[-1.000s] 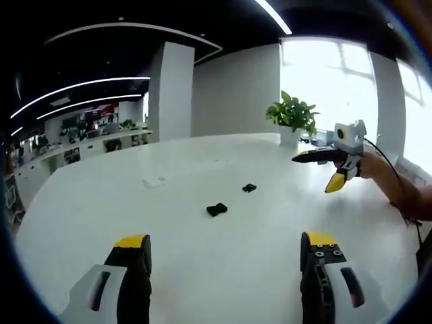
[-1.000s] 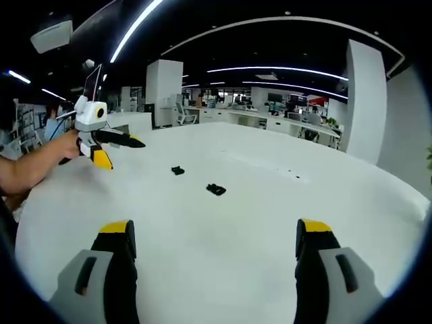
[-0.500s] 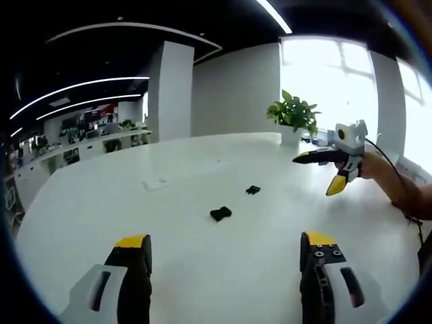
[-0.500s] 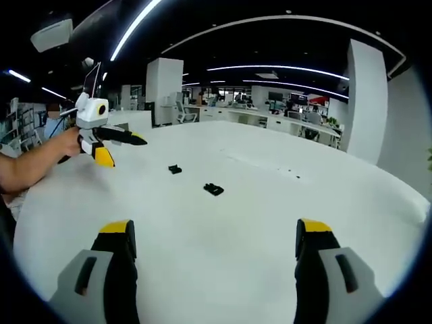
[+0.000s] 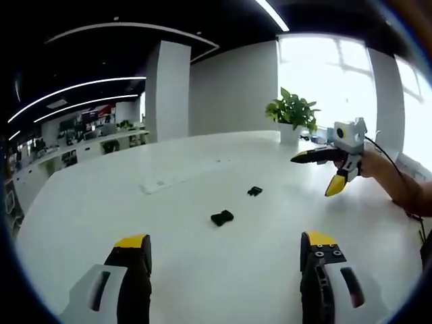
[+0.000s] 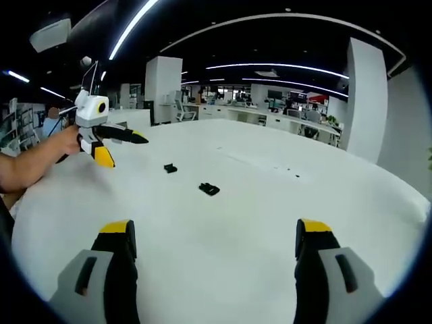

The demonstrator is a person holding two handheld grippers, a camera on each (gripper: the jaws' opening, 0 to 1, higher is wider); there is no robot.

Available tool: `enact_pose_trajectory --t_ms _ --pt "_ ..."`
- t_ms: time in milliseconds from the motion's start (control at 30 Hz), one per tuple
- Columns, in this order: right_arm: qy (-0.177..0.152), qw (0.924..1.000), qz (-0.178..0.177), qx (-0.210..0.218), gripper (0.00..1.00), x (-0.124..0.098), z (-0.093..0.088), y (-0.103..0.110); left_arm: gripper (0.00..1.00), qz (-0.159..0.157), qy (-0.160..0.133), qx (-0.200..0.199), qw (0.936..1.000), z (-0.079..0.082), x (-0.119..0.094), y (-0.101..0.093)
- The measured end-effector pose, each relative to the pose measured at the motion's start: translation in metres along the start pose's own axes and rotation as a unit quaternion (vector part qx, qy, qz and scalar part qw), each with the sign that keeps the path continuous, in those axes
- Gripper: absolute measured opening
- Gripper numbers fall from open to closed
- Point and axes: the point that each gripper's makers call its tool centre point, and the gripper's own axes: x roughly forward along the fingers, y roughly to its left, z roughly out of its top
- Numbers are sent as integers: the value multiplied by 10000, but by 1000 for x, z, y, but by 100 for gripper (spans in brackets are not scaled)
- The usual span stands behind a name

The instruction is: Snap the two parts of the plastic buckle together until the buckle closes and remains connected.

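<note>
Seen on a broad white table [image 5: 202, 263]: two black buckle parts, lying apart and unjoined. In the left gripper view, larger buckle part [image 5: 221, 217] nearer, smaller buckle part [image 5: 254, 191] beyond it and a little to the right, both resting flat on the tabletop. In the right gripper view, the same pair, larger part [image 6: 208, 189] toward the centre and smaller part [image 6: 170, 168] up and to the left. Left gripper [image 5: 226, 246] held above the table short of the parts, jaws spread wide, nothing between them; also visible at the left of the right gripper view [image 6: 121, 146], gripped by a hand [image 6: 66, 143], jaws parted there too. Right gripper [image 6: 214, 233] likewise spread wide and empty, well short of the buckle; at the right of the left gripper view [image 5: 314, 173], held aloft by a hand [image 5: 371, 164]. Potted plant [image 5: 293, 115] at the table's far edge by bright windows.
</note>
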Motion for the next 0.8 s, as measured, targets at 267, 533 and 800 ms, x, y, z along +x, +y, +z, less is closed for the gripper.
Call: enact_pose_trajectory --t_ms 267,533,800 --pt "-12 10000 7 1 99 6 2 -4 92 15 17 -29 10000 0 2 5" --pt "-15 9999 33 120 99 9 -1 -8 92 26 70 -11 10000 -2 7 10" --pt "-52 9999 -20 151 100 12 1 -15 92 74 18 19 10000 3 9 16"
